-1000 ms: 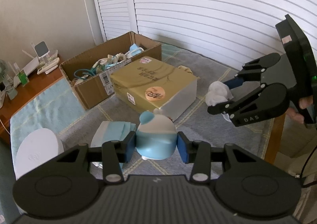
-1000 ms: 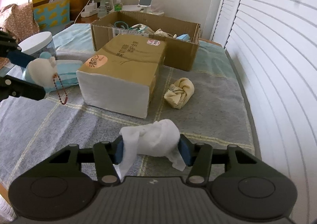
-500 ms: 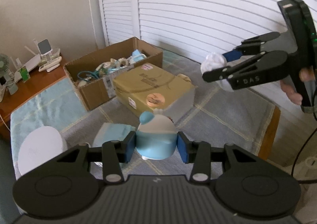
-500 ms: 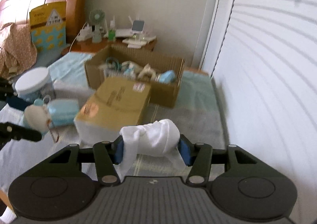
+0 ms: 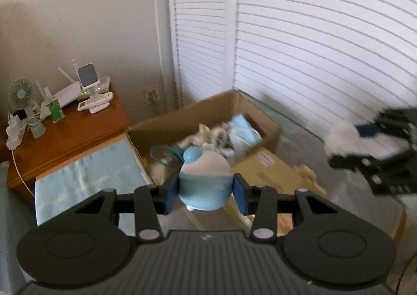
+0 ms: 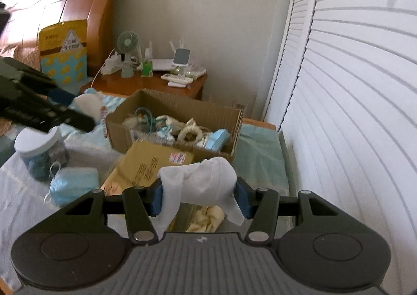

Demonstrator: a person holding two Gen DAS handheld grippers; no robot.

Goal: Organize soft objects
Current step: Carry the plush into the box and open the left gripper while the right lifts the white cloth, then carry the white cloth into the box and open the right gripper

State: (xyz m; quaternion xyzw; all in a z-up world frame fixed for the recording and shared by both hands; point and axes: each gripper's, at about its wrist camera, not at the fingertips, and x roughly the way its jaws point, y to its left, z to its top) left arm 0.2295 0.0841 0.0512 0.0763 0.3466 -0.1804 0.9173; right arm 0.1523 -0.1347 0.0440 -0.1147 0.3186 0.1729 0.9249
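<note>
The left tongs (image 5: 206, 194) clenched a blue-and-white plush toy (image 5: 206, 182); the right tongs (image 6: 199, 199) clenched a white cloth bundle (image 6: 200, 185). The open cardboard box (image 6: 179, 109) lay toward twelve o'clock of both, its long axis crosswise, seemingly nearer the left.

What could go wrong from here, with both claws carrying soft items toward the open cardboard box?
The white cloth trails loose ends below the right claw; they could snag the box rim. The left claw pinches the rounded blue-and-white toy only at its sides, so it might slip. Both claws converge on one box and could collide.
</note>
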